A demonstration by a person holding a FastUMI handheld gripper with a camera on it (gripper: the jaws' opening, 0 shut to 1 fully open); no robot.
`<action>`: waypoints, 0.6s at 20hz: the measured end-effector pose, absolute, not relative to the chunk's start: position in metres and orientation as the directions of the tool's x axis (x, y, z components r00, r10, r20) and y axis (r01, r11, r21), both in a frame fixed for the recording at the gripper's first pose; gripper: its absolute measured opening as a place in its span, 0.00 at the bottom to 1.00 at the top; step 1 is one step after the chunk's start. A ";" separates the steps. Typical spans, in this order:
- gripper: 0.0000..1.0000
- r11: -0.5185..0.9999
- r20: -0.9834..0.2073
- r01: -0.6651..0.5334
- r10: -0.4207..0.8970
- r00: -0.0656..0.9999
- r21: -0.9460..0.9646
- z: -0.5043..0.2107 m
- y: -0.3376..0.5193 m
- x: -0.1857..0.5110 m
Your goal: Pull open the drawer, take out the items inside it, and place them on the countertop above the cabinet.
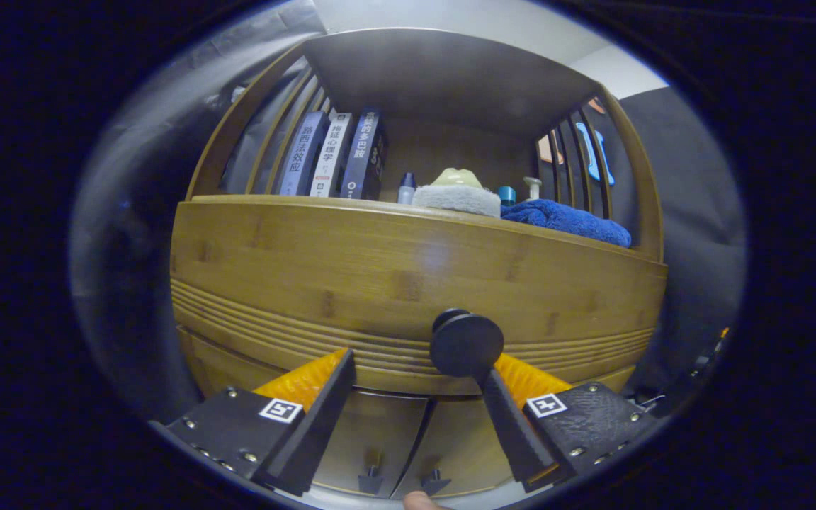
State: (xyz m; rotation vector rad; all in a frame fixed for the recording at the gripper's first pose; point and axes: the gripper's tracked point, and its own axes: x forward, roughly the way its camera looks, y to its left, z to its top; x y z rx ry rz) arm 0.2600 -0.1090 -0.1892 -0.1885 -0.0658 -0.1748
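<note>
Cabinet, bamboo, viewed along the fingers of the hand-held gripper (418,386).

Drawer (408,283): one, directly ahead of the fingers, its front flush with the cabinet face as far as can be judged, so it reads as shut. This fits a drawer waiting to be pulled or one pushed back; its contents are hidden, so which cannot be told.

Knob (466,345): one, round and dark, on the drawer front. It sits just inside the right finger (514,425), touching or overlapping its tip; the left finger (323,407) stands well apart from it.

Hand-held gripper: fingers spread wide, holding nothing. Judged lined up so the knob falls between the fingers for a pull.

Tabletop (351,201) above the drawer, beyond the fingers:
- books (333,152), three, upright against the left slats, likely leaning there for support;
- small bottles (406,188), three visible, at the back;
- grey pad with a pale green object (457,188) on it, one of each;
- blue towel (567,219), one, bunched beyond the right finger.

Lower doors (387,432): two, below the fingers, one small handle each.

A fingertip shows beneath the gripper.
</note>
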 end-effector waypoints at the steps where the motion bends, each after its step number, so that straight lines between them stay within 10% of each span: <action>1: 0.99 0.962 0.085 0.180 -0.166 0.983 -0.205 -0.190 -0.109 0.260; 12: 0.99 0.973 -0.133 0.120 -0.148 0.980 -0.195 -0.248 -0.115 0.240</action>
